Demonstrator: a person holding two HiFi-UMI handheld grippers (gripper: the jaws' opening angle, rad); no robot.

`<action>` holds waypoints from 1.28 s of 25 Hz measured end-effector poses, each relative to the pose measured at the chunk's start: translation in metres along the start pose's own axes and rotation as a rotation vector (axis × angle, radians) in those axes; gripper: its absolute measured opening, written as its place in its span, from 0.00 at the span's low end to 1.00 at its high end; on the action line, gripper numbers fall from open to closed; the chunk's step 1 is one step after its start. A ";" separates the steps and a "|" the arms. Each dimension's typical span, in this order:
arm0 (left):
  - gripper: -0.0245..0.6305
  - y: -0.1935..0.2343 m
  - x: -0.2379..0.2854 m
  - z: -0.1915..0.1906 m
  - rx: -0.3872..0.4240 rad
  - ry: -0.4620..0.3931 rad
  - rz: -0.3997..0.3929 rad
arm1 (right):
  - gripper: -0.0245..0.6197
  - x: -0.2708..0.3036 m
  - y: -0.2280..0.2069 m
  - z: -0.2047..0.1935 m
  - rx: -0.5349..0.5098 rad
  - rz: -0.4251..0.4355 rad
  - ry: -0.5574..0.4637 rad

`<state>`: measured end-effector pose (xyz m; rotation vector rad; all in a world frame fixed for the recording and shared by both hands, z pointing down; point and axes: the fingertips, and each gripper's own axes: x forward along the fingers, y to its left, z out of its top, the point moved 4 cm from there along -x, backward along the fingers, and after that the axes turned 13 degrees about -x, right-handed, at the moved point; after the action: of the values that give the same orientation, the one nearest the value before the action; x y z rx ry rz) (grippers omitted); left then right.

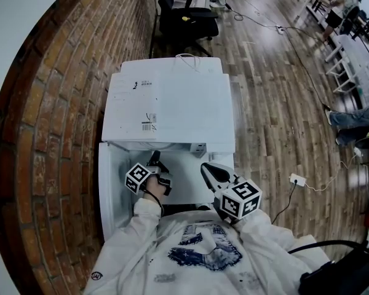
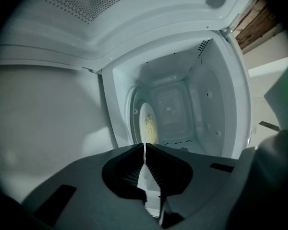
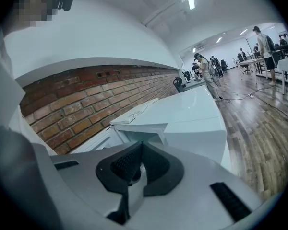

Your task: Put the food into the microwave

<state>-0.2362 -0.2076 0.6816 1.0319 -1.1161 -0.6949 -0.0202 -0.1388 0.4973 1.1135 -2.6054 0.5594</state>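
Note:
The white microwave [image 1: 172,103] stands against the brick wall with its door [image 1: 111,189] swung open towards me. In the left gripper view, a white plate with yellow food [image 2: 148,123] sits on the turntable inside the cavity [image 2: 177,109]; the head view hides it. My left gripper [image 2: 145,146] is shut with nothing between its jaws, just in front of the opening [image 1: 154,160]. My right gripper [image 1: 205,168] hangs at the opening's right side, also shut and empty [image 3: 139,143], and it looks along the microwave's top.
The brick wall [image 1: 61,103] runs close along the left. A black office chair [image 1: 184,17] stands behind the microwave. Wooden floor [image 1: 277,115] with cables and a power strip [image 1: 297,179] lies to the right. People and desks are far off at the right.

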 end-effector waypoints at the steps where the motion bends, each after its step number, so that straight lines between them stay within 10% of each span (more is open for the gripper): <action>1: 0.07 -0.002 -0.002 -0.001 0.019 0.002 0.003 | 0.06 -0.001 0.000 0.000 -0.001 0.005 -0.001; 15: 0.05 -0.040 -0.063 -0.036 0.289 -0.013 -0.036 | 0.06 -0.013 0.008 -0.005 -0.013 0.111 -0.027; 32: 0.05 -0.128 -0.144 -0.092 0.959 -0.115 -0.073 | 0.06 -0.028 0.014 -0.008 -0.030 0.166 -0.045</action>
<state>-0.1898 -0.1040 0.5001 1.8560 -1.5630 -0.2429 -0.0115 -0.1086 0.4903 0.9160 -2.7531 0.5327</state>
